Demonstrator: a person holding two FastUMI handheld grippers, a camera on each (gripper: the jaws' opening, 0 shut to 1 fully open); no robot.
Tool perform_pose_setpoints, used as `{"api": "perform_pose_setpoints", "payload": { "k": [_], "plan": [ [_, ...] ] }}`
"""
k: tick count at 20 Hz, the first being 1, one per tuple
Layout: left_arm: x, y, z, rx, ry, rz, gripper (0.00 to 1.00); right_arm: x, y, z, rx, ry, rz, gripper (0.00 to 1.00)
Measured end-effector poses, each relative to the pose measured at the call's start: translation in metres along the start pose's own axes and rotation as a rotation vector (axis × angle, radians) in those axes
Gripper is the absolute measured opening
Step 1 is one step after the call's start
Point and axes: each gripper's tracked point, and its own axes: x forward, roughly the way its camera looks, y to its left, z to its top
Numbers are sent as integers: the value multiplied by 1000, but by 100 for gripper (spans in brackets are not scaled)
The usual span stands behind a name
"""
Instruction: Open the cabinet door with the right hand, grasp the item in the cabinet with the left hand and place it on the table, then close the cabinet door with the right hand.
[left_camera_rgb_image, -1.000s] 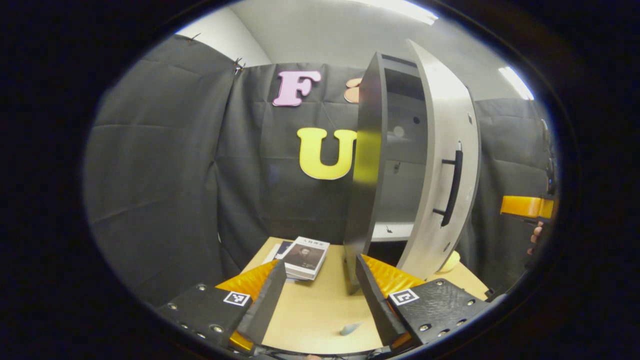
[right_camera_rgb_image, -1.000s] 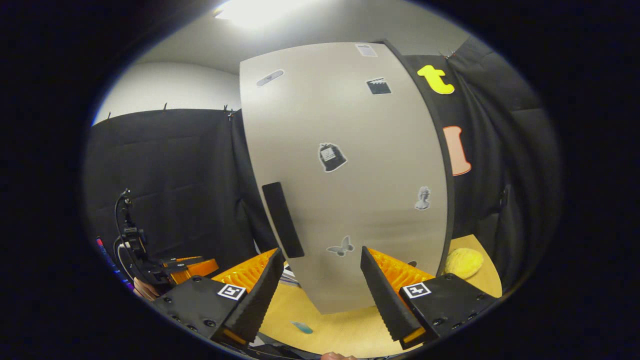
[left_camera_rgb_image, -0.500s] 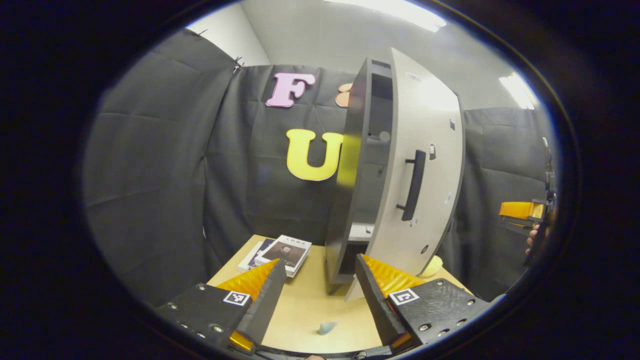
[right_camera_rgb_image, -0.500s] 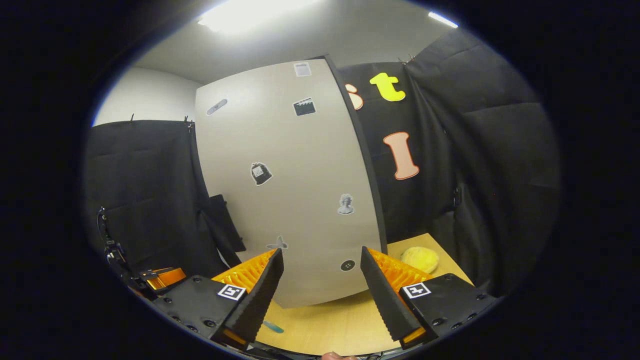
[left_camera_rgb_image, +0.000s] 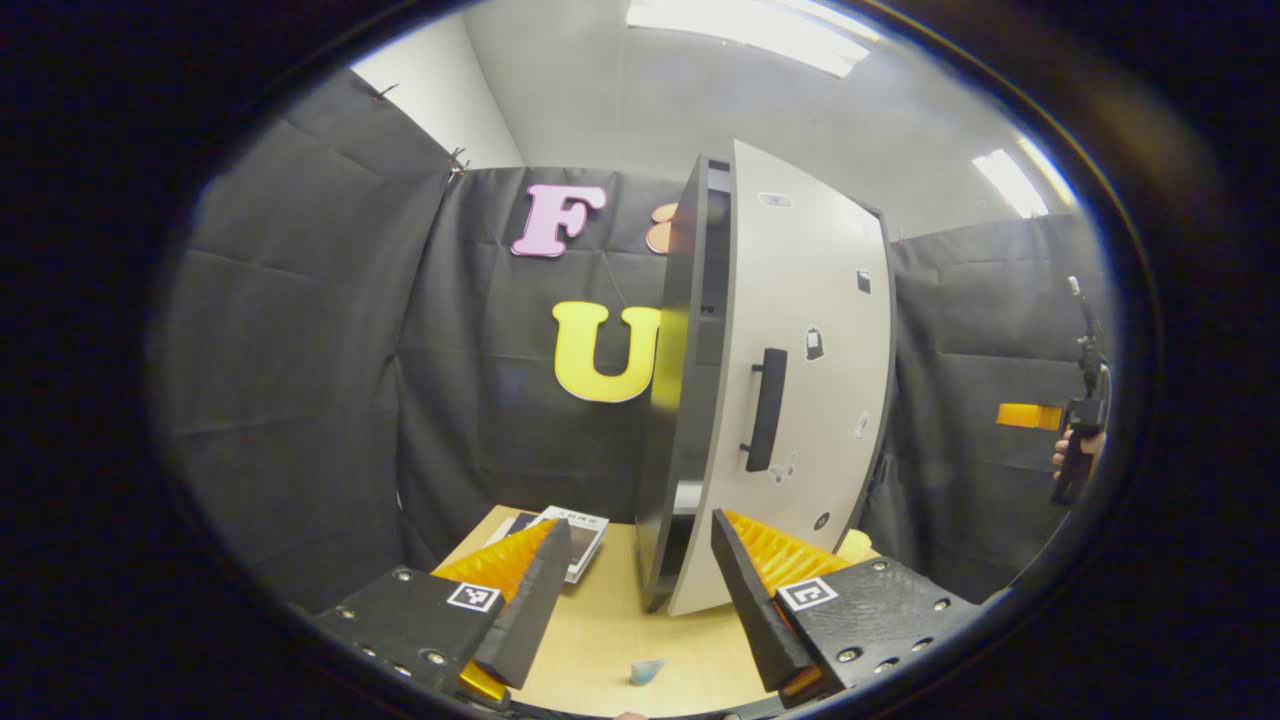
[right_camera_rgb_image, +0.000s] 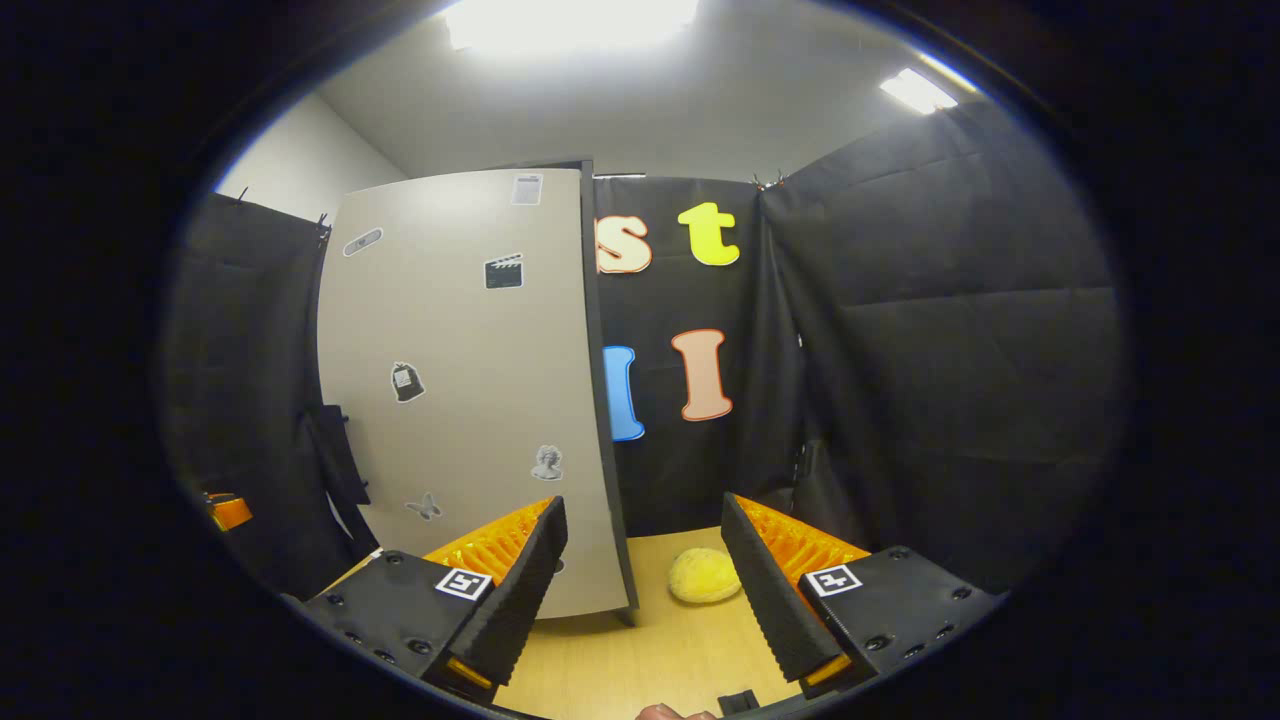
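The cabinet door (left_camera_rgb_image: 800, 400) stands nearly shut on the tabletop (left_camera_rgb_image: 610, 640). Left gripper (left_camera_rgb_image: 635, 590) and right gripper (right_camera_rgb_image: 640, 590) are both open, holding nothing. Books (left_camera_rgb_image: 570, 525) lie near the far left edge

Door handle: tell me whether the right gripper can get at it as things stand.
Probably yes. The door handle sits on the outer face of the nearly shut cabinet door, nothing covers it, and the right gripper is open with nothing between its fingers, back from the door.
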Motion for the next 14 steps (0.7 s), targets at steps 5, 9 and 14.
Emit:
{"api": "perform_pose_setpoints", "payload": {
  "k": [5,9,14],
  "plan": [
    [-6,-2,-16,5,12,-4,84,-10,-5,-15,8,13,-21,98],
    [-6,18,-44,59,69,95,84,-19,-1,-30,-1,44,-16,98],
    [-3,12,-49,33,81,88,85,-23,3,-45,-10,74,-4,98]
  ]
}}
